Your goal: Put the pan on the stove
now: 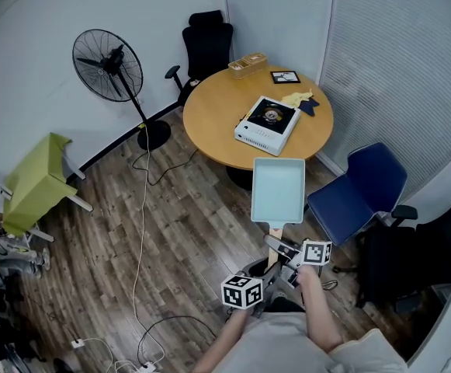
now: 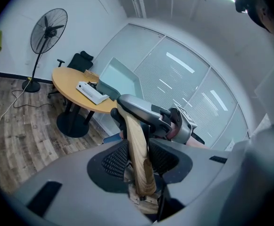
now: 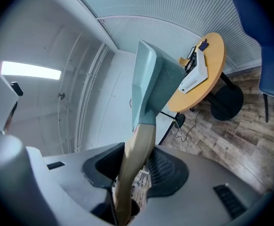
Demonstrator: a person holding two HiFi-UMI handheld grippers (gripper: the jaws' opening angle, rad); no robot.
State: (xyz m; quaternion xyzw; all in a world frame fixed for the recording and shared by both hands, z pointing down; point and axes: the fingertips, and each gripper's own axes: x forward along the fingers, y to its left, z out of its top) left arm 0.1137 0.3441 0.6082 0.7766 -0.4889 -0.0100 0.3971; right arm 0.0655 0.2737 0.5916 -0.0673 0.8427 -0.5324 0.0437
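Pale-teal pan (image 1: 278, 189), empty inside; left gripper (image 2: 137, 163) and right gripper (image 3: 134, 167) both clamp its wooden handle (image 2: 136, 133).

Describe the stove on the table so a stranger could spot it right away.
Find the round wooden table beside the blue chair. The stove is the flat white box at the table's near edge. Nothing else on the table is white with a black top and a round burner.
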